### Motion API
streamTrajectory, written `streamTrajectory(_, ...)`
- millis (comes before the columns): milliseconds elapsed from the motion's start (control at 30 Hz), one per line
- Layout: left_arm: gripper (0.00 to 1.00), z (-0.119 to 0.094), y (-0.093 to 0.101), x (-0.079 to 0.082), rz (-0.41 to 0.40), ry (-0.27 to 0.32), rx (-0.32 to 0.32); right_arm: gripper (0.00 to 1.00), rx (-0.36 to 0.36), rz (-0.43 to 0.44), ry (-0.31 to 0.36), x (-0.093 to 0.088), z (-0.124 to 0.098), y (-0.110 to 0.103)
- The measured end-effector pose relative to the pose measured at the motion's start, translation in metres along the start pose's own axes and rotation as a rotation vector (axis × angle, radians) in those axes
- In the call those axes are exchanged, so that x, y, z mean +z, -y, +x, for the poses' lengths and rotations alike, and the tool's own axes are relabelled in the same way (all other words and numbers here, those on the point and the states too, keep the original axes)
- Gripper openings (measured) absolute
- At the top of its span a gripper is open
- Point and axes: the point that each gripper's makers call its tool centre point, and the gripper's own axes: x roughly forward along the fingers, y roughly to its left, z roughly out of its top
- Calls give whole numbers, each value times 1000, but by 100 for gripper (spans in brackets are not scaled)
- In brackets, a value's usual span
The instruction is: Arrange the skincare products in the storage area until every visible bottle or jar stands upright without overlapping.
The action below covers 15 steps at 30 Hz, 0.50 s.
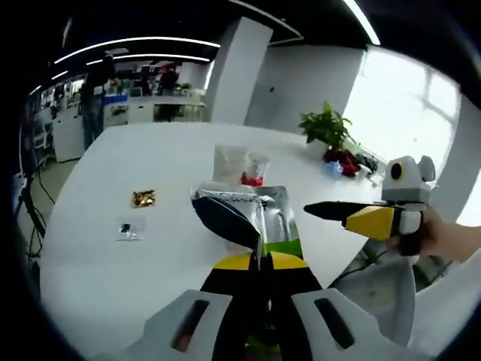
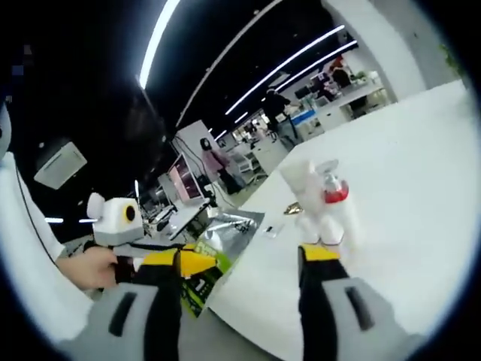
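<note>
My left gripper is shut on the lower edge of a silver foil pouch with a green label and holds it up over the white table. My right gripper comes in from the right, held by a hand, its tips just right of the pouch. In the right gripper view my right gripper stands open with nothing between its jaws. Beyond it a clear bag with a white, red-capped bottle sits on the table; the same clear bag lies behind the pouch. The pouch hangs from the left gripper.
A small gold packet and a small clear packet lie on the table's left part. A potted plant and red items stand at the far right edge. People stand among desks in the background.
</note>
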Motion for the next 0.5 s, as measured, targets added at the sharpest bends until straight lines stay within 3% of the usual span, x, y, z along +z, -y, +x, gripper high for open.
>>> streamTrajectory(233, 3, -1, 15, 3, 35, 17, -41, 56, 18, 93, 33, 4, 5, 3)
streamTrajectory(500, 3, -1, 34, 10, 33, 47, -111, 37, 80, 144, 31, 0, 12, -6)
